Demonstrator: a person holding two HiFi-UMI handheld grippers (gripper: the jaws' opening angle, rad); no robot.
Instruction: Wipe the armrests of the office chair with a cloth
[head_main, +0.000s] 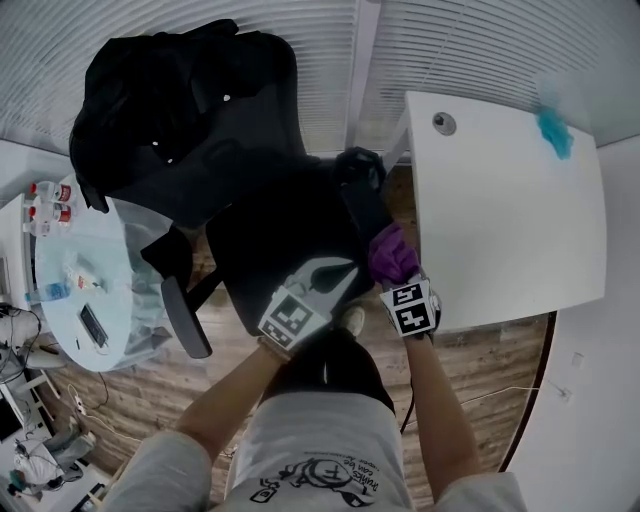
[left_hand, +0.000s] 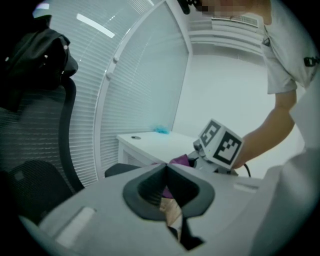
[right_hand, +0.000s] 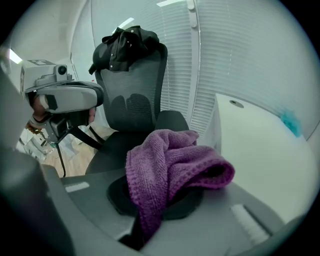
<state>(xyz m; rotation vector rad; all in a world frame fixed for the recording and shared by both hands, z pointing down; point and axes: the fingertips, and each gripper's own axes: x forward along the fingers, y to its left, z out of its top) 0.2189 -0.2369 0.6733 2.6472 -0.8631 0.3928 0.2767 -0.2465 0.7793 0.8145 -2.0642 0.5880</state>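
Note:
The black office chair (head_main: 280, 240) stands in front of me, with a dark jacket (head_main: 150, 90) draped over its backrest. Its right armrest (head_main: 362, 195) lies beside the white desk, and its left armrest (head_main: 186, 316) juts toward me. My right gripper (head_main: 403, 285) is shut on a purple cloth (head_main: 392, 252) just short of the right armrest's near end. In the right gripper view the cloth (right_hand: 170, 165) bunches over the jaws. My left gripper (head_main: 335, 275) hovers over the seat with its jaws shut and nothing held, as the left gripper view (left_hand: 166, 167) shows.
A white desk (head_main: 510, 210) stands close on the right, with a teal item (head_main: 553, 130) at its far corner. A round glass table (head_main: 90, 290) with bottles and a phone is on the left. Window blinds line the back. The floor is wood.

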